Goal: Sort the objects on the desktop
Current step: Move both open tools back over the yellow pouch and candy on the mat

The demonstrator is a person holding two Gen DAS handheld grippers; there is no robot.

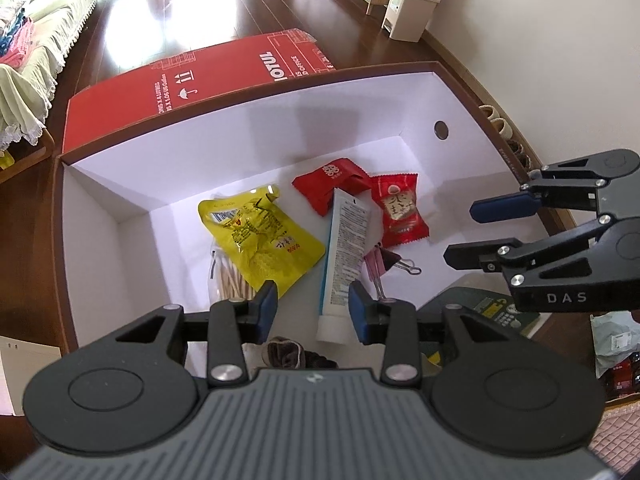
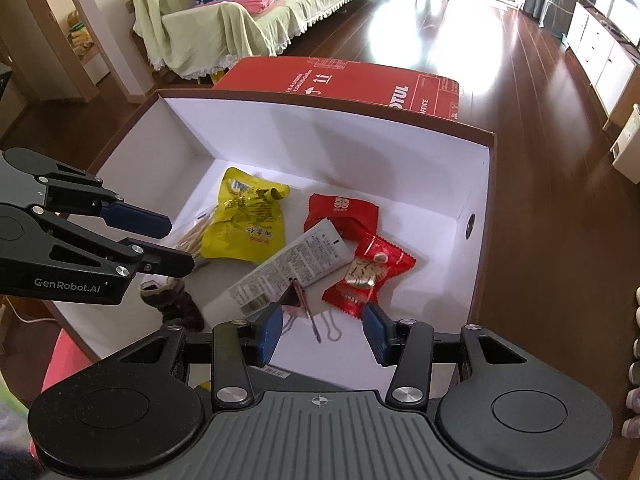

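Item one: white-lined box (image 1: 120, 184), brown rim, filling the middle of both views; a round hole shows in its wall toward the right of each frame. It holds every sorted object listed below.

Item two: red cardboard sheet (image 1: 208, 76), printed in white, lying on the floor beyond the box's far rim, upper centre of the frame.

Item three: my left gripper (image 1: 313, 312), bottom centre of the left wrist view, jaws spread and holding nothing, poised over the near side of the box. In the right wrist view it enters from the left edge.

Item four: my right gripper (image 2: 322, 330), bottom centre of its own view, likewise released and empty; in the left wrist view it reaches in from the right edge, above the box's right rim.

Item five: white tube (image 1: 344, 256), label side up, lying lengthwise at the box's centre, its crimped end resting on a red packet (image 1: 328, 188).

Item six: yellow snack pouch (image 1: 260, 240), crumpled, left of the tube, overlapping a bag of cotton swabs (image 1: 228, 276).

Item seven: second red packet (image 1: 400, 210), with a picture panel, right of the tube.

Item eight: brown hair tie (image 2: 172, 300), lower left of the right wrist view, on the box floor near the tube's cap.

Item nine: pink binder clips (image 1: 380, 264), touching the tube's lower right side.
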